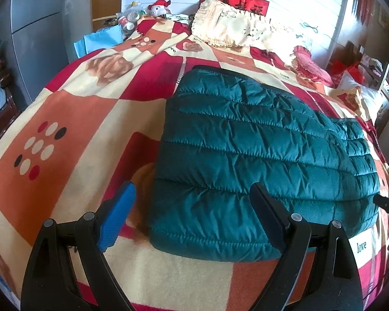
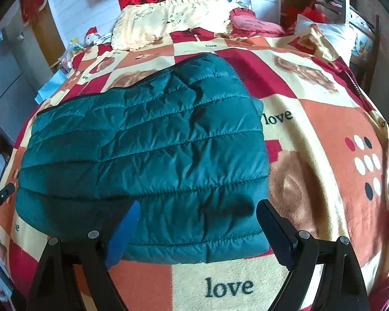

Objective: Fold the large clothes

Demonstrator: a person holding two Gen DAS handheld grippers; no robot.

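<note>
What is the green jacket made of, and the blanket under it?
The jacket looks like thin, slightly shiny nylon or polyester, stitched into puffy padded rows. The blanket looks like soft, matte fleece or plush; its surface appears fuzzy.

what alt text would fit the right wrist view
A folded teal quilted jacket lies on a bed covered by a red, orange and cream checked blanket printed with "love". The open right gripper hovers at its near edge, and pillows sit by the far wall.

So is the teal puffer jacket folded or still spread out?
Folded: the teal puffer jacket lies as a compact block on the blanket, no sleeves sticking out.
</note>
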